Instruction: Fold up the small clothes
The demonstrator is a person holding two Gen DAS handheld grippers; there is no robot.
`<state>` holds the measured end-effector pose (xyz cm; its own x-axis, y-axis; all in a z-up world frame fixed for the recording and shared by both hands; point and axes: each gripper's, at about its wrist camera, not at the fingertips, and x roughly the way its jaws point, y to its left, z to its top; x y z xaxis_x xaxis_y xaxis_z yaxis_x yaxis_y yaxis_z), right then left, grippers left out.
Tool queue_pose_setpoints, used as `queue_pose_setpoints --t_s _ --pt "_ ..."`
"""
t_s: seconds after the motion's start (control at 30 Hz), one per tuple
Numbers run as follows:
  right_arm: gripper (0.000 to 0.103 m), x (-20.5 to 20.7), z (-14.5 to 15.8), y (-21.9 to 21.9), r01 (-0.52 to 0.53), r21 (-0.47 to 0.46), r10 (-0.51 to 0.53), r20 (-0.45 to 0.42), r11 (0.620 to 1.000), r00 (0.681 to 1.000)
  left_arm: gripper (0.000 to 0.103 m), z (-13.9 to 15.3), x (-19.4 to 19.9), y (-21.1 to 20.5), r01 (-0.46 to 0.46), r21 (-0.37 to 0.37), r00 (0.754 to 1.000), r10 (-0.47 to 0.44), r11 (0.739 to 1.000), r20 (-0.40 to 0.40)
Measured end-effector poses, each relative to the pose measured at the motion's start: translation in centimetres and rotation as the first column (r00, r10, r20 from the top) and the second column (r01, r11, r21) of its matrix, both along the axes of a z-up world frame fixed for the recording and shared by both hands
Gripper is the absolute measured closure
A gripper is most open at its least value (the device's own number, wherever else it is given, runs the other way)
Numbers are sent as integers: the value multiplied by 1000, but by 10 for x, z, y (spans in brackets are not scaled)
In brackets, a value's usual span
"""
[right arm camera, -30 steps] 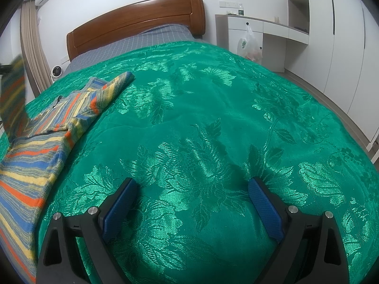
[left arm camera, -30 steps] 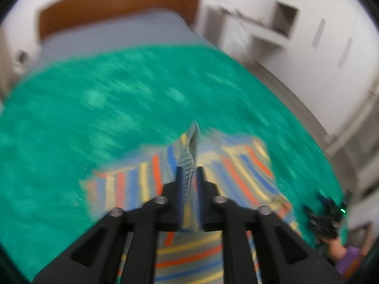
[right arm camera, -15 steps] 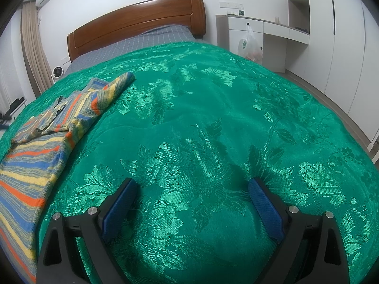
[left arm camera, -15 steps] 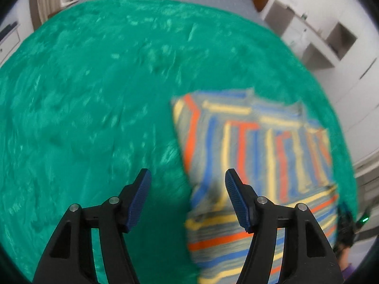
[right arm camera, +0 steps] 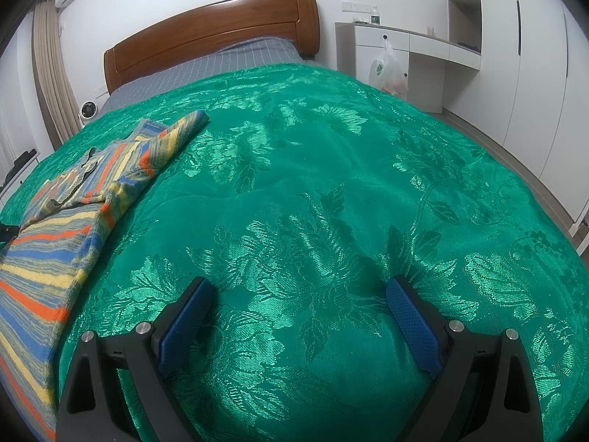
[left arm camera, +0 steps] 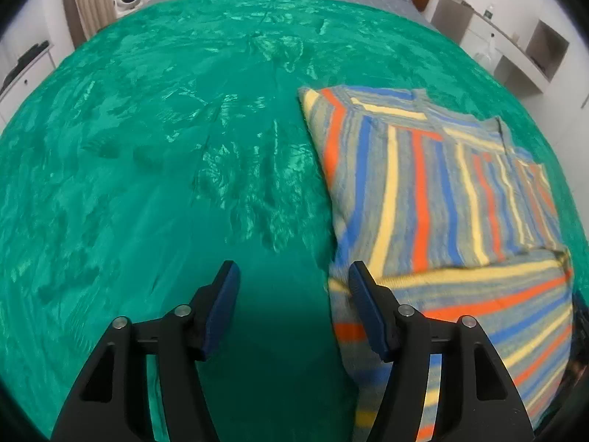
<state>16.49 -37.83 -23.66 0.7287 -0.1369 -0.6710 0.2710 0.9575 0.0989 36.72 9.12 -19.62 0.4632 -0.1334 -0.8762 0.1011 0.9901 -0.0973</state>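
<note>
A striped garment [left arm camera: 441, 199] in blue, orange, yellow and grey lies on the green bedspread [left arm camera: 165, 147], with one part folded flat over its body. My left gripper [left arm camera: 292, 270] is open and empty, pointing steeply down at the bedspread just off the garment's left edge. Its right finger [left arm camera: 362, 294] overlaps that edge in the picture. In the right wrist view the same garment [right arm camera: 73, 221] lies far to the left. My right gripper [right arm camera: 298, 283] is wide open over bare bedspread [right arm camera: 331, 184], holding nothing.
A wooden headboard [right arm camera: 210, 37] and grey checked sheet [right arm camera: 239, 59] are at the far end of the bed. A white desk unit [right arm camera: 405, 44] with a hanging plastic bag [right arm camera: 388, 73] and wardrobes stand on the right. A small white fan [right arm camera: 88, 110] stands beside the curtain.
My left gripper let go of the striped fold, opened, and dropped toward the bed at the garment's left edge. The folded part now lies flat. The right gripper has not moved.
</note>
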Motion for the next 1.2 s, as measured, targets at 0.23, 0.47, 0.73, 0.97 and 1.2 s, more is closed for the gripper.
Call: queue_pose_setpoints --t_s 0.23,0.47,0.73,0.97,1.2 --pt "8 0 0 0 0 0 0 0 1000 1000 15 8 -47 12 -19 11 999 19 1000 51" --pt "8 0 0 0 0 -1 0 -1 1000 1000 6 18 -98 54 -124 40 986 119 991 116" --pt "8 4 1 4 3 -22 -4 -21 1000 1000 2 -29 -88 81 -231 140 961 203 963 189" --pt "7 7 -1 4 -1 -17 1 -18 1000 1000 0 -42 -103 90 -232 64 927 201 971 316" --pt "6 5 -2 4 -1 -17 1 -14 1000 1000 0 -43 -103 91 -230 51 921 201 972 335"
